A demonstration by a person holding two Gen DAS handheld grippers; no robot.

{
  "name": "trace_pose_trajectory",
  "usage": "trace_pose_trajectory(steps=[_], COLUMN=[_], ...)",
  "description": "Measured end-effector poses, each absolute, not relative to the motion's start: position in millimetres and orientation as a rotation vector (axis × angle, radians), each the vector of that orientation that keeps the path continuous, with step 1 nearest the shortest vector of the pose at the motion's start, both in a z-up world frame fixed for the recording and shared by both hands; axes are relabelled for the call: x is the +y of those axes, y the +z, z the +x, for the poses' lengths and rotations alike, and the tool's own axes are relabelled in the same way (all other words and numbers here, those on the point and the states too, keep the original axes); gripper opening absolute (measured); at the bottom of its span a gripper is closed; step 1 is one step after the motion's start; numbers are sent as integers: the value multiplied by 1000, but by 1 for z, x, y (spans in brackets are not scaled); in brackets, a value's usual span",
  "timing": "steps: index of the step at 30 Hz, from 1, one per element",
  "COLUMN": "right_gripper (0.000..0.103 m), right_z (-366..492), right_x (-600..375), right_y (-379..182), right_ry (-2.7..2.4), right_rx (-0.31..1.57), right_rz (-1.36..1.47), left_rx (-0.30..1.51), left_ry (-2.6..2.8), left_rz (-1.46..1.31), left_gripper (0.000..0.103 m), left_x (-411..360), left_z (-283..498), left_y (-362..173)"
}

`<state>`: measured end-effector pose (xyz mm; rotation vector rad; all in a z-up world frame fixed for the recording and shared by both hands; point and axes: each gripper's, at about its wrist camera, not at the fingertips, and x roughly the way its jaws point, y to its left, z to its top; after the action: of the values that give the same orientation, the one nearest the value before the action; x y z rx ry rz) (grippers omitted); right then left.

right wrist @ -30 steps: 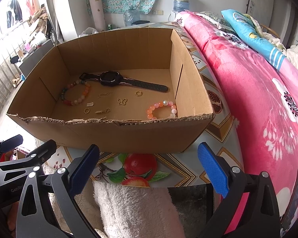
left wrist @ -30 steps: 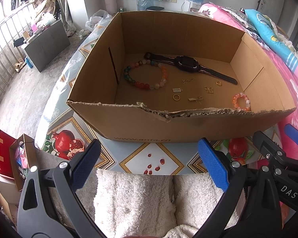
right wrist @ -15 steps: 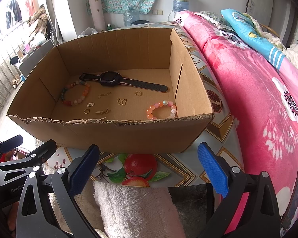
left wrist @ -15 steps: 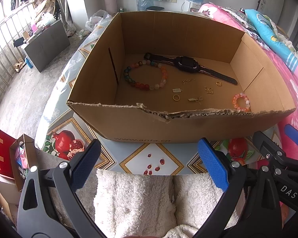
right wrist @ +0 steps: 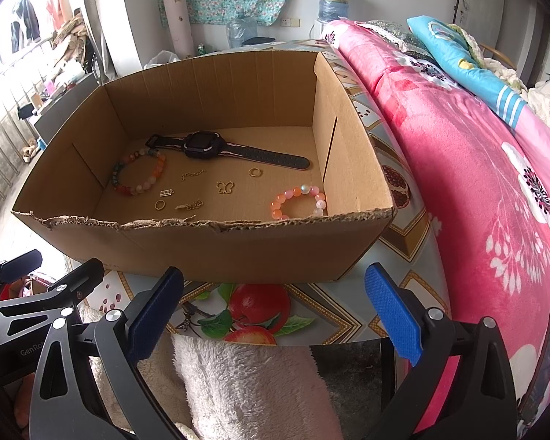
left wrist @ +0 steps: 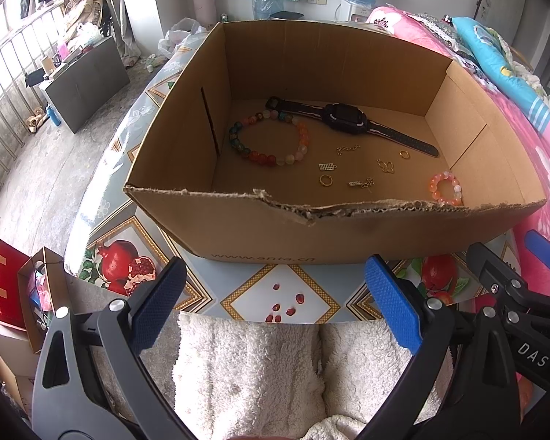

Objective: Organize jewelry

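Nearest, the left gripper (left wrist: 275,308) and the right gripper (right wrist: 275,310) are held spread wide and empty over a fleecy lap, short of the cardboard box (left wrist: 348,234) on the fruit-print tablecloth (left wrist: 278,293). Inside, a pink bead bracelet (right wrist: 299,201) lies near the front wall, small gold charms (right wrist: 190,205) are scattered mid-floor, and a multicolour bead bracelet (left wrist: 269,139) and black watch (left wrist: 346,119) lie farther back. The thin charms could be missed or flicked away, and the torn front rim could be snagged on reaching in.

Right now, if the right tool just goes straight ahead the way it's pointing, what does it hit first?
Most likely the torn near wall of the cardboard box, which stands in front of the open right tool. It would meet this before any jewelry inside, though depth is hard to judge.
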<state>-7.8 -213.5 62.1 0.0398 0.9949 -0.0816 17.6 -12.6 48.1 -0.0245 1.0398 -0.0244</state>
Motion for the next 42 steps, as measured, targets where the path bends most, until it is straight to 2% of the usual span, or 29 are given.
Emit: trace_pose_trajectory(steps=[42], right_gripper=[96], right_z=[-10], right_x=[-214], right_y=[64], right_ry=[-86], right_rx=[994], right_rz=[40], left_rx=[1038], left_ry=[-25], left_rz=[-27], left_gripper=[94], left_x=[-12], left_z=[18], left_y=[49])
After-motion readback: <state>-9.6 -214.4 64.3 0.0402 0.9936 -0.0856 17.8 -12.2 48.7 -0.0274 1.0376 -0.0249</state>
